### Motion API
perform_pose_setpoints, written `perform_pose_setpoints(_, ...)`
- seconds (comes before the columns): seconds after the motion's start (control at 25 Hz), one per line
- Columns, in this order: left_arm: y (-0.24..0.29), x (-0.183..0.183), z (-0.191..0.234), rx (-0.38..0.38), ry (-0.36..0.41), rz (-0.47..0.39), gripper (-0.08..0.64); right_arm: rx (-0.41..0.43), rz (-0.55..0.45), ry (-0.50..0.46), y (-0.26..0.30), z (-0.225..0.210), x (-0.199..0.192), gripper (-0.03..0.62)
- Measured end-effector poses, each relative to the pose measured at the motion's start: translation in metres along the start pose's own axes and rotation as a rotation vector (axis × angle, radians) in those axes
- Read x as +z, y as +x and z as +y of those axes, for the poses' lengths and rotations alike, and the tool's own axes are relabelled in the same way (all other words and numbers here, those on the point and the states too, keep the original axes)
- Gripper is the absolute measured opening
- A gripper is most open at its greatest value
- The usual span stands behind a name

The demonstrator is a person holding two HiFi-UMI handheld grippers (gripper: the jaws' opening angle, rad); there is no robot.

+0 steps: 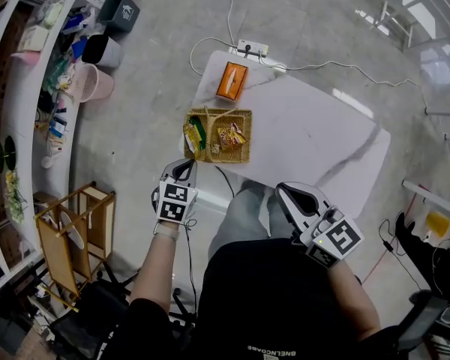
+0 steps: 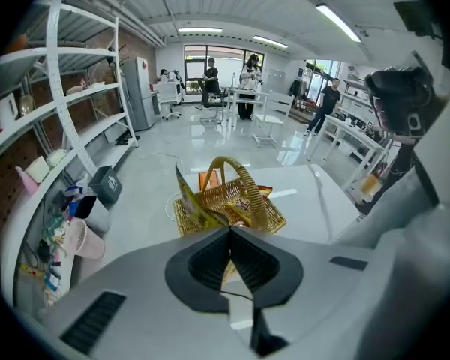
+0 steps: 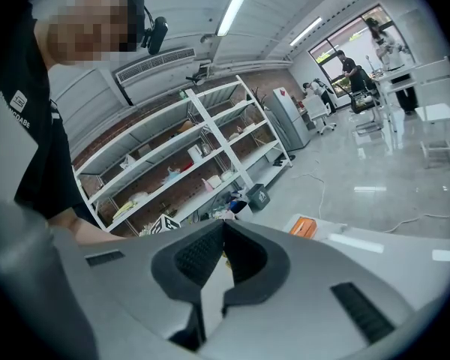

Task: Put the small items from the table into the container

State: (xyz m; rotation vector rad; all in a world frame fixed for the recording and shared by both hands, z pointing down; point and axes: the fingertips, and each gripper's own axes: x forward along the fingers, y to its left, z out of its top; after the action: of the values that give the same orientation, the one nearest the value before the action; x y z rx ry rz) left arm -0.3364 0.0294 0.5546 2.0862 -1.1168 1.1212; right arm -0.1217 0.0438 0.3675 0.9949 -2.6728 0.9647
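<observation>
Wicker basket (image 1: 247, 137), orange box (image 1: 231, 79), one each; left tongs (image 1: 184, 169), right tongs (image 1: 286, 191) closed

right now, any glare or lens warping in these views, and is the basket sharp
Head view: bright glare streaks the glossy floor and the table, but the basket is sharp. Left gripper view: strong fisheye bends the shelves, the corners go dark, the basket is crisp. Right gripper view: same bulge, with a blown-out ceiling light strip.

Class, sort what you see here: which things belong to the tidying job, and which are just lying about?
Job: wicker basket, snack packets in it, table.
Lying about: power strip, pink bin, wooden cart, shelves; orange box, probably.
</observation>
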Motion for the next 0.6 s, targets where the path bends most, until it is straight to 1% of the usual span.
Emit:
perform_pose_setpoints(0.2,0.005,-0.010,0.003,-0.003,-0.026,0.003,0.006,0.010,0.011,-0.003,0.006,0.003,-0.003,0.009)
perform_pose_setpoints(0.36,0.006,-0.009,0.000,-0.027,-0.038,-0.008,0.009,0.010,0.014,0.000,0.008,0.005,-0.004,0.009)
perform_pose_setpoints(0.4,0.006,-0.008,-0.002,-0.038,-0.038,-0.012,0.026,0.009,0.013,0.002,0.008,0.005,-0.005,0.009)
perform_pose_setpoints(0.52,0.007,-0.002,-0.008,-0.061,-0.004,-0.012,0.146,0.003,0.015,0.005,0.008,0.005,-0.005,0.009)
perform_pose_setpoints(0.6,0.007,0.001,-0.010,-0.065,0.011,-0.014,0.152,0.000,0.009,0.004,0.008,0.005,-0.003,0.009)
